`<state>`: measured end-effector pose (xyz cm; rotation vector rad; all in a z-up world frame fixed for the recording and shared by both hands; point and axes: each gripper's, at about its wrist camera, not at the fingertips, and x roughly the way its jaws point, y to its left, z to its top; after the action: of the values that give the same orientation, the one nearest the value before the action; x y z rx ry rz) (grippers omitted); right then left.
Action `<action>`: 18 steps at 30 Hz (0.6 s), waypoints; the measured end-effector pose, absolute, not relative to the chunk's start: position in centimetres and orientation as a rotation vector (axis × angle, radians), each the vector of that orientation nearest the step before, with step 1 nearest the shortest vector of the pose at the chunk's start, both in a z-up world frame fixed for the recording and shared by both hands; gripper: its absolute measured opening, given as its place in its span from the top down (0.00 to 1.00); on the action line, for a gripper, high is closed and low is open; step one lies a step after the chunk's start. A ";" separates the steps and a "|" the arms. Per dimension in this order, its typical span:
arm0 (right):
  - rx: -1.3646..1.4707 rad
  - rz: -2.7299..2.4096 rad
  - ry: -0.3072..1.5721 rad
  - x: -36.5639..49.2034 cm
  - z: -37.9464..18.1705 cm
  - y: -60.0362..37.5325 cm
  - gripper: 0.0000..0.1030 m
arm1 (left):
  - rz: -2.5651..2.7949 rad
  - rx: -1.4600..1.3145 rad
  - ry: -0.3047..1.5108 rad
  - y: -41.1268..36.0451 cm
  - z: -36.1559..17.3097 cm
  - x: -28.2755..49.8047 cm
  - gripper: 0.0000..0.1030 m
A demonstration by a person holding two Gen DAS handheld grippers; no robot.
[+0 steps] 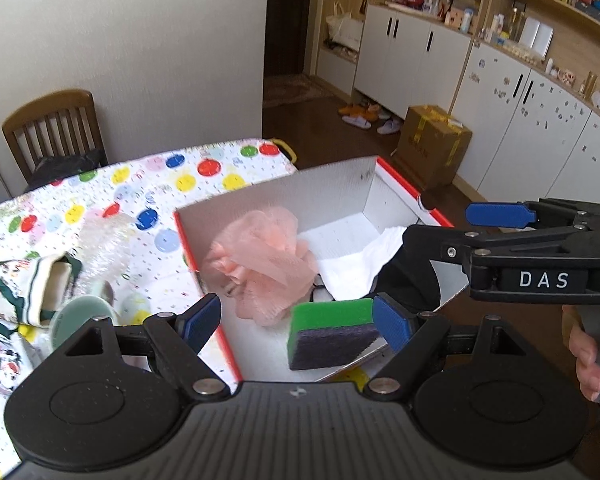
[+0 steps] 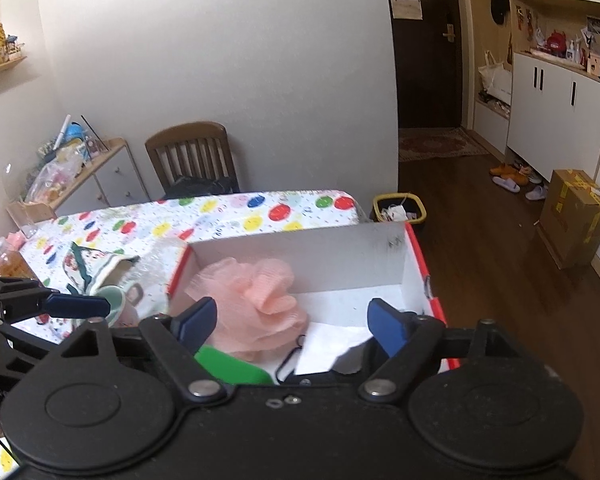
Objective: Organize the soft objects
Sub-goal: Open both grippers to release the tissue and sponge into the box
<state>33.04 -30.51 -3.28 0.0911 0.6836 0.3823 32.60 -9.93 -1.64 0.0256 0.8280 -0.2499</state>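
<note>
The right tongs (image 2: 290, 326) are being held spread apart over a white box (image 2: 300, 254) on the table (image 2: 236, 216). A pink mesh puff (image 2: 256, 300) and green sponge (image 2: 232, 368) are being kept inside.

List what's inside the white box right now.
Inside the white box: a pink mesh pouf, a green-and-grey sponge, white paper, a black wire clip and something black, partly hidden. Whatever lies under the pouf is covered.

A wooden chair (image 2: 192, 156) stands behind the dotted tablecloth (image 1: 204, 176); a cardboard carton (image 1: 432, 144) sits on the floor.
</note>
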 end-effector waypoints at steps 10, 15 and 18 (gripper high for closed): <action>0.097 0.412 0.624 30.1 -1.2 -27.5 0.10 | -0.241 0.017 0.737 -6.0 0.5 29.4 0.14; 0.116 0.425 0.602 28.5 -0.5 -26.0 0.06 | -0.237 0.021 0.682 -3.6 1.4 27.4 0.12; 0.117 0.430 0.589 27.5 0.0 -24.9 0.03 | -0.243 0.018 0.648 -2.1 1.8 26.0 0.11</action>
<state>27.52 -24.85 0.02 0.1171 0.5887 0.4299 25.98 -2.14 1.84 0.0181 0.6476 -0.2428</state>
